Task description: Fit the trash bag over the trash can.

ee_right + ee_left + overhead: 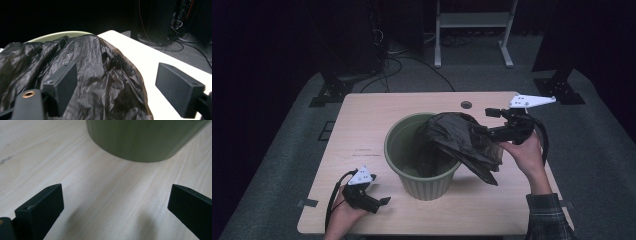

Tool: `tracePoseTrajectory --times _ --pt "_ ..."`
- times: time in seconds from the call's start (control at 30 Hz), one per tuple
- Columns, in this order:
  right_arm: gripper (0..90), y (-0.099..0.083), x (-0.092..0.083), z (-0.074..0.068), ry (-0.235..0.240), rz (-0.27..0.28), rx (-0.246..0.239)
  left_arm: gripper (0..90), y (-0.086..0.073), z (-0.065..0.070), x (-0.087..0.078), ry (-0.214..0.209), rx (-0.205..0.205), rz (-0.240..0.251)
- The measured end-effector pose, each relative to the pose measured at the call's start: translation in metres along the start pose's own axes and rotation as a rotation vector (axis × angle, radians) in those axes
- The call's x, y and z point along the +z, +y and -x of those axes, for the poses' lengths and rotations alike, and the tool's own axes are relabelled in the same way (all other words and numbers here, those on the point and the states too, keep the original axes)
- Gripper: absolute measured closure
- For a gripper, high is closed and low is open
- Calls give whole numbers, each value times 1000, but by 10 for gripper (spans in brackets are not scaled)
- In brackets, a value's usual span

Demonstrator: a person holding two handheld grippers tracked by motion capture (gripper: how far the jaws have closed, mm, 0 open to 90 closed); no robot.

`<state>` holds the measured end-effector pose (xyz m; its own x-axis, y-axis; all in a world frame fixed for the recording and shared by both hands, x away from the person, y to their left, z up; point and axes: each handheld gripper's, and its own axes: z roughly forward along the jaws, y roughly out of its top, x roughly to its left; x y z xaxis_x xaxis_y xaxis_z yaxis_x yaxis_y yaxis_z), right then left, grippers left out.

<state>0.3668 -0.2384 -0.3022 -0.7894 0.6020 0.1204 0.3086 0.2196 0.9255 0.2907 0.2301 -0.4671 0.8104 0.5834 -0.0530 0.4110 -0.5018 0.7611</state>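
So the black bin bag is half in, half out of the green bin right now: part of it sags down inside, the rest is draped over the rim on my right side and hangs down the outside wall toward the surface. The bin sits pretty much in the middle of the surface.

My right claw is up at that draped edge, jaws spread apart. From the right claw's own view the crinkly plastic lies under and beside the near jaw, but neither pad is pressing on it, so I'd call the bag loose at the moment.

The bit that matters for what comes next: the bag lies straight ahead of and slightly below my right claw, with its fold running along the rim away from me. So the right hand is the near one by far.

My left claw is parked low on the surface near the bin's base, jaws wide apart with nothing between them, the bin wall just ahead. It's well apart from the bag, so I reckon any re-grab falls to the right.
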Motion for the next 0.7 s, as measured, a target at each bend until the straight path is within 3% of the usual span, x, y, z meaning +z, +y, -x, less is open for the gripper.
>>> tracePoseTrajectory --times 0.17,0.33,0.7 --pt "99 -9 -6 2 6 27 21 0 11 2 -18 -49 5 36" --pt "99 -10 -9 3 6 24 25 0 27 5 -39 -85 29 63" --pt "94 -8 -6 3 31 6 20 0 64 10 -67 -125 71 123"
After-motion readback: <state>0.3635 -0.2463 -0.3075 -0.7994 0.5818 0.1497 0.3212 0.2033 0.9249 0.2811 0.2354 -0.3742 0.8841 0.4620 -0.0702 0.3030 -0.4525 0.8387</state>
